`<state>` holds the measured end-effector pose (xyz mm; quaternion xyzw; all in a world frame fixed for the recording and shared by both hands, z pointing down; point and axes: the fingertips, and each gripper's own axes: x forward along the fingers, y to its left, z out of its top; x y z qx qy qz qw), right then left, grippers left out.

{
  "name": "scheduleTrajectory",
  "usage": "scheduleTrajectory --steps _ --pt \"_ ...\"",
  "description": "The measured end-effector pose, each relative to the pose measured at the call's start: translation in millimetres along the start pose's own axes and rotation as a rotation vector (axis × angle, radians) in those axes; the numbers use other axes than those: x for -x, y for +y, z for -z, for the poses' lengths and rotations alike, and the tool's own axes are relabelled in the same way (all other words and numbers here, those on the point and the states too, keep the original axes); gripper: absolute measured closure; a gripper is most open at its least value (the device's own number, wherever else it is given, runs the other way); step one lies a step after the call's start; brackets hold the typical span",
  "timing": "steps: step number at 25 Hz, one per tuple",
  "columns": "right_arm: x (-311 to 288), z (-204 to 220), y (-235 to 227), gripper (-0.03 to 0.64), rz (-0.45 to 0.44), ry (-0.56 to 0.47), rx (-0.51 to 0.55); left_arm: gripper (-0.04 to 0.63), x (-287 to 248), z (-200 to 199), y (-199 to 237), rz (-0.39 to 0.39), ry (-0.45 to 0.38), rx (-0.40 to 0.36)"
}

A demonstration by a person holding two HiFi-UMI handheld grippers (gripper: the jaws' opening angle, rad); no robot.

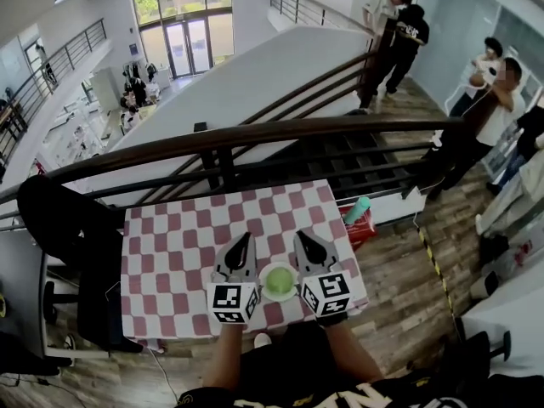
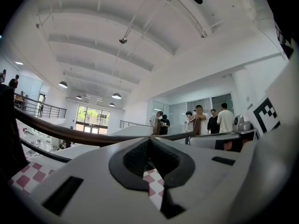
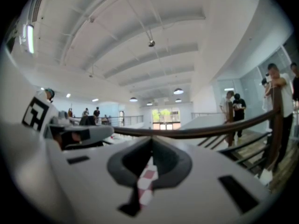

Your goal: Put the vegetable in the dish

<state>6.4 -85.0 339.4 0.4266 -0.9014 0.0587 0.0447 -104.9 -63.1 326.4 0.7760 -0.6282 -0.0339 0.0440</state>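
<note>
— Where is the dish (image 1: 264,272)?

— On the table (image 1: 170,253), near its front edge, right of centre. The vegetable (image 1: 279,283) lies in it.

— And the grippers?

— The left gripper (image 1: 247,237) is just left of the dish and the right gripper (image 1: 300,235) just right of it.

— Behind the table?

— A railing (image 1: 255,134) runs along its far edge, with stairs beyond.
</note>
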Motion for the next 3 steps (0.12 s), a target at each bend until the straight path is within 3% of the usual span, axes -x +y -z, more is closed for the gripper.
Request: scheduleTrajectory --steps 3 --pt "6.6 -0.8 2.2 0.601 -0.010 0.013 0.011 0.577 4.1 2.6 -8.1 -0.008 -0.009 0.027"
